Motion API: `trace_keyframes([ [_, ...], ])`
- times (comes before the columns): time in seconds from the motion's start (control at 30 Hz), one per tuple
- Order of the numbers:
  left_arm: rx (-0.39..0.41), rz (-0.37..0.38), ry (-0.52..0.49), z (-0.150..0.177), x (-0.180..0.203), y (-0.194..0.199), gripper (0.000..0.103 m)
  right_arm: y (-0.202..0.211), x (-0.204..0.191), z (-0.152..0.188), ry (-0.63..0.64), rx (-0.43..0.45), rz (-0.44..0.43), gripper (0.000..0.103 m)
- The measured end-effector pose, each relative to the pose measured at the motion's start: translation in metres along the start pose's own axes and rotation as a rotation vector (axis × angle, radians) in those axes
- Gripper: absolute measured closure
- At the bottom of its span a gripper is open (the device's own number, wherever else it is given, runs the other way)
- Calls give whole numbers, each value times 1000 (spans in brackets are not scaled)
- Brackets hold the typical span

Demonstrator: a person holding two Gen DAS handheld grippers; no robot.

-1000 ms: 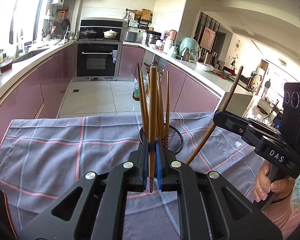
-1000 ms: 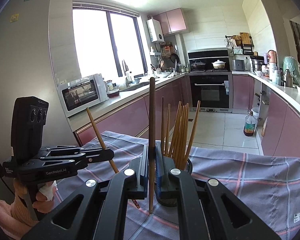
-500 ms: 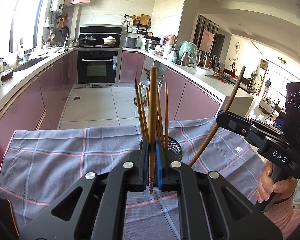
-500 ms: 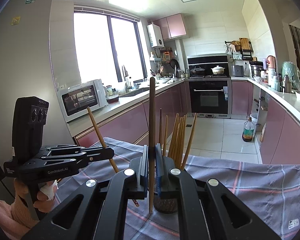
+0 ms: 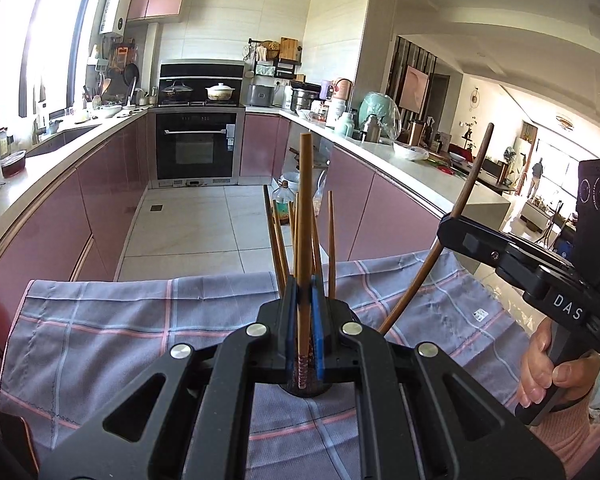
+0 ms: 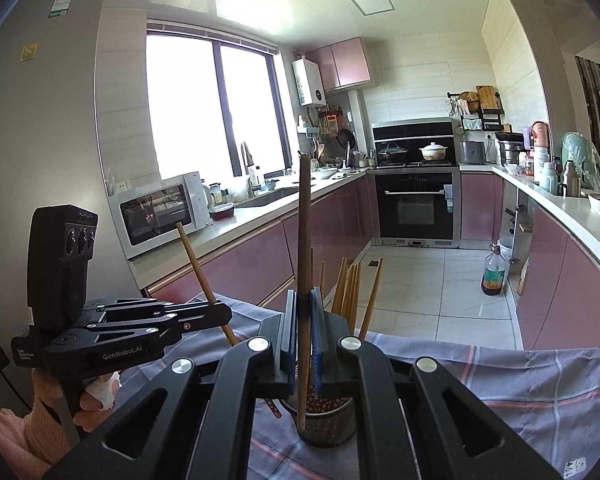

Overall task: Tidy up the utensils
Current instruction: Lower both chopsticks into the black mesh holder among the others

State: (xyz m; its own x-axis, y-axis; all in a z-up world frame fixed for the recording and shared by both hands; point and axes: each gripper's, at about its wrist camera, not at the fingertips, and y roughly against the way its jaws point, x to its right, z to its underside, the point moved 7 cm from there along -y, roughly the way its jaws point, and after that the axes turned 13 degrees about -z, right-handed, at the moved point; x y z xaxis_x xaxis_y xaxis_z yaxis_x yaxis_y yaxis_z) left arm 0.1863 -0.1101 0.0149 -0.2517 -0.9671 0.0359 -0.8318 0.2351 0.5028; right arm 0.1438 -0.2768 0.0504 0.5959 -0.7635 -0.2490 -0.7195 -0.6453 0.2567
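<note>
My left gripper point(image 5: 304, 300) is shut on a light brown chopstick point(image 5: 305, 200) that stands upright between its blue pads. Behind it, several chopsticks point(image 5: 331, 240) stand in a dark mesh holder point(image 5: 308, 392), mostly hidden by the jaws. My right gripper point(image 6: 304, 308) is shut on a darker brown chopstick point(image 6: 305, 220), whose lower end hangs in front of the mesh holder point(image 6: 328, 424). Each gripper shows in the other's view: the right gripper point(image 5: 444, 228) with its leaning dark chopstick point(image 5: 466, 196), and the left gripper point(image 6: 224, 314) with its light chopstick point(image 6: 196, 260).
A grey-blue checked cloth point(image 5: 120, 320) covers the table under the holder. A hand point(image 5: 548, 368) grips the right tool's handle. Beyond the table's far edge are pink kitchen cabinets point(image 5: 112, 200), an oven point(image 6: 418, 204), a microwave point(image 6: 160, 210) and a bottle point(image 6: 493, 276) on the floor.
Both grippers have risen a little, each with its chopstick still clamped. The mesh holder sits lower in both views and is more hidden behind the left jaws.
</note>
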Motion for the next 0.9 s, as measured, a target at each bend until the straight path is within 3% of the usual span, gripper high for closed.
trace_keyframes([
  [0.9, 59, -1, -12, -38, 16, 0, 96, -5, 8, -24, -5, 39, 19, 98],
])
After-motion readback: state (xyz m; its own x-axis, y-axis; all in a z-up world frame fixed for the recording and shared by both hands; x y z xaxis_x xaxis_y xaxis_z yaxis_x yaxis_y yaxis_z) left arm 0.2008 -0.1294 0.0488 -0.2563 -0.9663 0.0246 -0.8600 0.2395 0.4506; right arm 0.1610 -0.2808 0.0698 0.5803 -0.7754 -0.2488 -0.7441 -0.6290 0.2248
